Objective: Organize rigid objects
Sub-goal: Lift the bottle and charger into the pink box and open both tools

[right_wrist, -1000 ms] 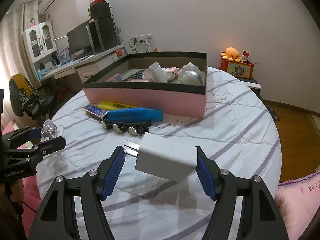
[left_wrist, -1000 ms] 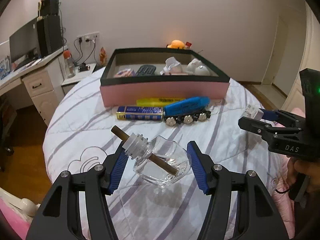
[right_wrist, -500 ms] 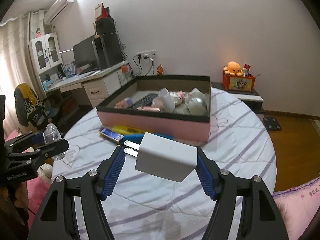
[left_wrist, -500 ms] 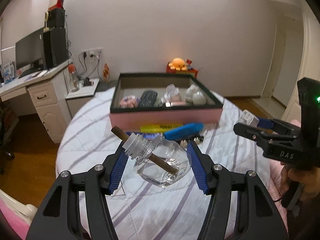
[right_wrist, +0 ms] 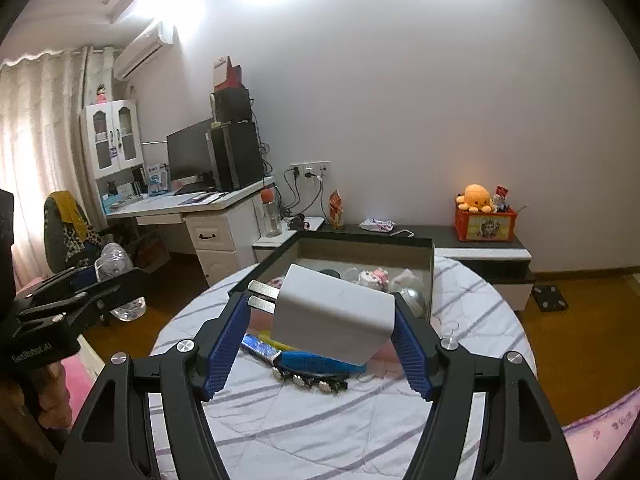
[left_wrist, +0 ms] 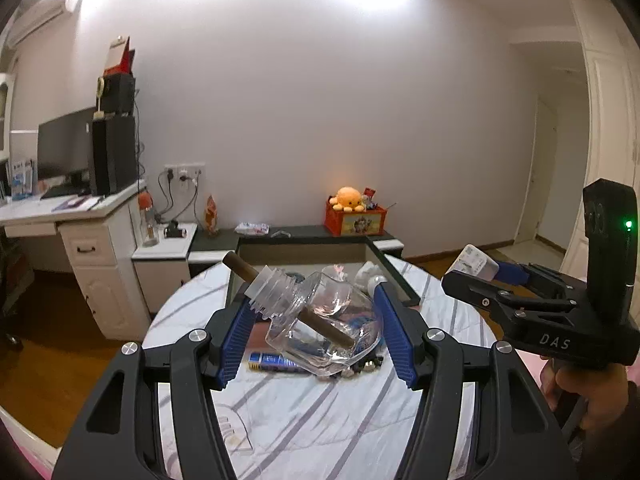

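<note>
1. Two grippers are loaded: the left gripper (left_wrist: 316,330) clamps a clear glass bottle (left_wrist: 324,326) between its blue pads (left_wrist: 394,336), threaded neck tilted toward the left finger, a brown stick (left_wrist: 288,300) running through it.
2. The right gripper (right_wrist: 322,342) pinches a white charger plug (right_wrist: 334,314), its metal prongs (right_wrist: 262,294) pointing toward the left finger.
3. Beyond and below the fingertips, a blue toy train (right_wrist: 320,364) and a yellow marker (right_wrist: 276,342) lie on the striped bedspread (right_wrist: 320,420).
4. Farther ahead sits the open pink box (right_wrist: 366,252), holding small items.

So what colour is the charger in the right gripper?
White; the charger held by the right gripper shows best in the right wrist view.
</note>
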`<state>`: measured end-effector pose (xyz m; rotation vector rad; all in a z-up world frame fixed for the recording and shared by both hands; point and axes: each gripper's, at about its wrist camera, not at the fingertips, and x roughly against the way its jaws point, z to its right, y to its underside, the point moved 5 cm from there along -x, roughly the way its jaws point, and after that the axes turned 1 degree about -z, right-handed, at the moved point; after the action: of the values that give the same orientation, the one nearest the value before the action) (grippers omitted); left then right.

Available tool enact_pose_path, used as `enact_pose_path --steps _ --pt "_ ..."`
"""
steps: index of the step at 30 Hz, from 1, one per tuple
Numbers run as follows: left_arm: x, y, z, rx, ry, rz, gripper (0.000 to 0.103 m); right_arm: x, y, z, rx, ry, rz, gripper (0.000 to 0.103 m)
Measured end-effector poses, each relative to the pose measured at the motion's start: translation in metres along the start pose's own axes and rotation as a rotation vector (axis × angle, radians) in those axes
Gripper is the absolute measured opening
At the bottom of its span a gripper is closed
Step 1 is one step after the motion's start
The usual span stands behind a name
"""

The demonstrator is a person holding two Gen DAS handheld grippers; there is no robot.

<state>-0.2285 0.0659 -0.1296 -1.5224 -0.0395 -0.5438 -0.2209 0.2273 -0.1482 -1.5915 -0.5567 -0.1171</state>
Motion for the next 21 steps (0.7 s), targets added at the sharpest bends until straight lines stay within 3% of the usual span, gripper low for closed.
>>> enact_pose_path --steps 10,21 --pt "-0.021 -0.015 0.001 -0.023 0.004 0.010 0.061 -0.012 -0.017 -0.001 0.022 0.000 0.016 0.070" --pt "-0.086 -0.041 -0.013 -0.069 -0.020 -0.027 0.061 -0.054 -0.037 0.015 0.045 0.008 -0.002 0.070"
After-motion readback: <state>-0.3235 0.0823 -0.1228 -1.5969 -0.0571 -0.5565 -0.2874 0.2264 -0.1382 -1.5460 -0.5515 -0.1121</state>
